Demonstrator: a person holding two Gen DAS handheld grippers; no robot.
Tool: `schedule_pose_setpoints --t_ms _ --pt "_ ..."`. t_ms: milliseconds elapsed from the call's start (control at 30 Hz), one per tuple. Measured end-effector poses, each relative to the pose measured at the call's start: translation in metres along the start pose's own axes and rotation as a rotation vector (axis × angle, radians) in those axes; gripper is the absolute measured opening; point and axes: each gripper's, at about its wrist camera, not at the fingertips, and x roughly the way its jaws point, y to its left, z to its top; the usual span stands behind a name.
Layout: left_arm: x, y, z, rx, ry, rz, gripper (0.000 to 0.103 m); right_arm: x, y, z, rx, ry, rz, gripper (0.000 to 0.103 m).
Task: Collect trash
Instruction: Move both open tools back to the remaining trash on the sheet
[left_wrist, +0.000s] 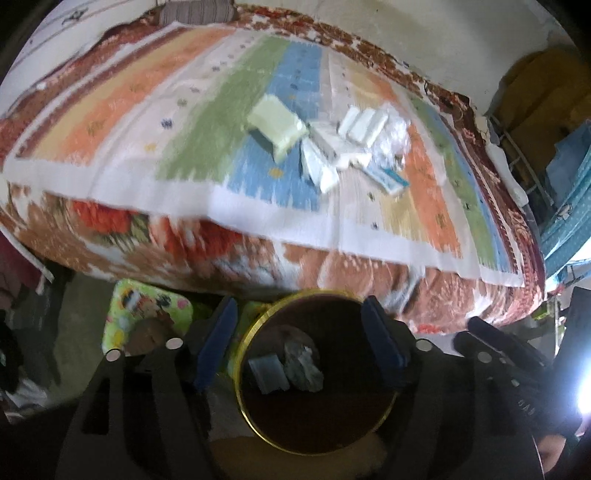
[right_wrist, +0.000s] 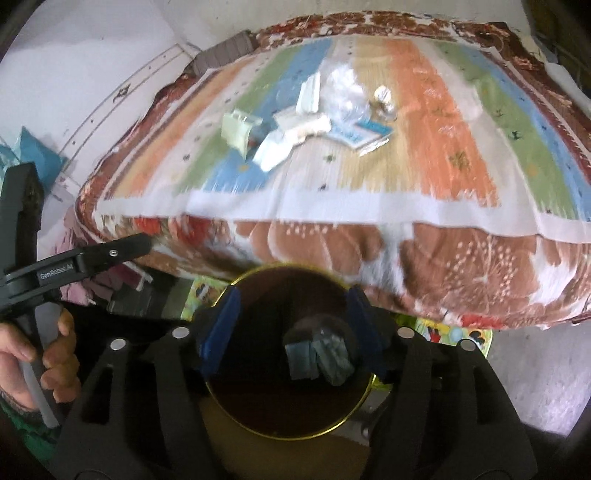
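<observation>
A round dark bin with a gold rim (left_wrist: 243, 339) (right_wrist: 360, 402) stands on the floor in front of the bed. Inside lie a small pale box (left_wrist: 267, 373) (right_wrist: 300, 360) and a crumpled grey piece (left_wrist: 303, 363) (right_wrist: 334, 356). My left gripper (left_wrist: 304, 347) is open and empty over the bin. My right gripper (right_wrist: 291, 330) is open and empty over the bin too. On the striped bed cover lies a heap of trash: a pale green box (left_wrist: 277, 125) (right_wrist: 238, 131), white cartons (left_wrist: 364, 123) (right_wrist: 303, 122), clear plastic (left_wrist: 391, 144) (right_wrist: 345, 88) and a blue-white packet (left_wrist: 388, 179) (right_wrist: 364, 134).
The bed (left_wrist: 155, 236) (right_wrist: 332, 236) fills the upper view, with a brown floral blanket hanging over its edge. A green cartoon mat (left_wrist: 147, 314) (right_wrist: 454, 332) lies under the bin. The left gripper's handle and hand (right_wrist: 48, 288) are at the left. Blue fabric (left_wrist: 565, 206) is at the right.
</observation>
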Motion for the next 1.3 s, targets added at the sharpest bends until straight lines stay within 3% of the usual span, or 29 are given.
schedule_pose_setpoints --t_ms 233,400,533,633,700,967,1300 --pt "0.007 -0.006 0.021 0.054 0.015 0.030 0.082 -0.012 -0.007 0.033 -0.035 -0.074 -0.013 0.074" --pt "0.011 -0.020 0.037 0.185 0.013 0.074 0.083 -0.009 -0.012 0.059 -0.067 -0.091 -0.037 0.080" --pt "0.017 -0.022 0.054 0.197 0.020 0.036 0.089 -0.010 -0.013 0.077 -0.094 -0.126 -0.039 0.084" --pt "0.017 -0.028 0.064 0.213 -0.013 0.026 0.097 -0.011 -0.013 0.087 -0.095 -0.153 -0.041 0.089" --pt "0.013 -0.032 0.073 0.220 -0.059 0.035 0.097 -0.011 -0.013 0.095 -0.099 -0.179 -0.028 0.091" --pt "0.027 -0.041 0.097 0.271 -0.091 0.033 0.097 0.006 -0.028 0.125 -0.089 -0.200 -0.038 0.093" --pt "0.057 -0.062 0.119 0.453 -0.092 -0.021 0.097 0.031 -0.032 0.150 -0.122 -0.235 -0.039 0.093"
